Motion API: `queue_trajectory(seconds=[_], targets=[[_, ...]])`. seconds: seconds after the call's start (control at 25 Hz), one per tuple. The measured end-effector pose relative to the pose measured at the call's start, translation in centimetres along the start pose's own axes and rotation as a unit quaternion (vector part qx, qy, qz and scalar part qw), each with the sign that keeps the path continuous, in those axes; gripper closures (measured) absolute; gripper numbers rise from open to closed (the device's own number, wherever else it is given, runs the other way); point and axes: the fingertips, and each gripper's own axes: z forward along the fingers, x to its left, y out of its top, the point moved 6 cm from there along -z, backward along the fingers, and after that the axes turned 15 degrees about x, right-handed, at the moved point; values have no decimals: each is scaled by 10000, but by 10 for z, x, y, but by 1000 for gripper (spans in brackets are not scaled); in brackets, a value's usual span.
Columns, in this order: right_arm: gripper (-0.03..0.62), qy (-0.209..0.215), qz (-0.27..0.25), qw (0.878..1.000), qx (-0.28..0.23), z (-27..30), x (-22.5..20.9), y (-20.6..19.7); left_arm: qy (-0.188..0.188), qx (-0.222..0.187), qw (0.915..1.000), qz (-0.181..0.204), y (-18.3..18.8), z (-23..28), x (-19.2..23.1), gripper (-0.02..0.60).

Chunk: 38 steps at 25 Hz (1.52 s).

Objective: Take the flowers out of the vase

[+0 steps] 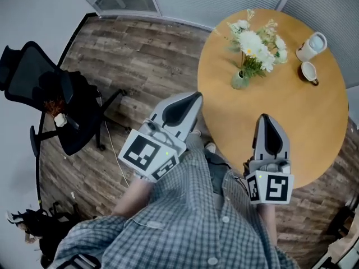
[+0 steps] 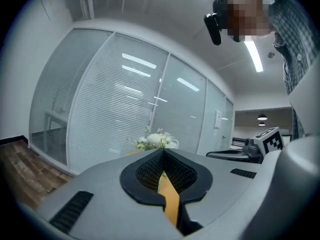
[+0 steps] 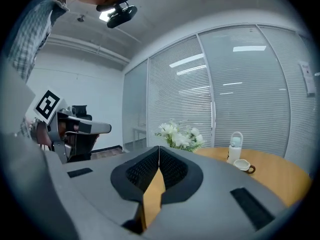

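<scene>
White flowers [image 1: 255, 43] stand in a small green vase [image 1: 240, 80] on the far part of a round wooden table [image 1: 291, 122]. The flowers [image 2: 156, 140] also show past the jaws in the left gripper view, and the flowers [image 3: 180, 135] in the right gripper view. My left gripper [image 1: 193, 98] is shut and empty, hanging at the table's near-left edge, short of the vase. My right gripper [image 1: 265, 119] is shut and empty over the table's near side, well short of the vase.
A white bottle [image 1: 312, 46] and a white cup [image 1: 309, 72] sit on the table right of the flowers. A black office chair [image 1: 53, 102] stands on the wooden floor at the left. Glass walls with blinds run behind the table.
</scene>
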Motion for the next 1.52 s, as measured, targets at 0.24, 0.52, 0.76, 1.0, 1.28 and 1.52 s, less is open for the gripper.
queue_trajectory(seconds=[0.24, 0.52, 0.76, 1.0, 1.28, 1.52], targets=[[583, -541, 86, 9985, 93, 11, -12, 6, -672, 182, 9971, 305, 14, 47, 13, 575], [583, -905, 305, 9951, 245, 28, -17, 11, -1214, 592, 9845, 1115, 15, 90, 23, 564], [583, -1099, 420, 9924, 358, 39, -21, 11, -1493, 1004, 9727, 1467, 6, 128, 28, 487], [583, -1339, 490, 9884, 529, 42, -24, 7, -1523, 1551, 9566, 1941, -25, 164, 35, 407], [583, -1477, 536, 9845, 774, 48, -30, 1, -1640, 2194, 9363, 2196, -63, 205, 39, 353], [583, -1426, 522, 9837, 960, 60, -27, -5, -1606, 2481, 9307, 2157, -86, 235, 46, 337]])
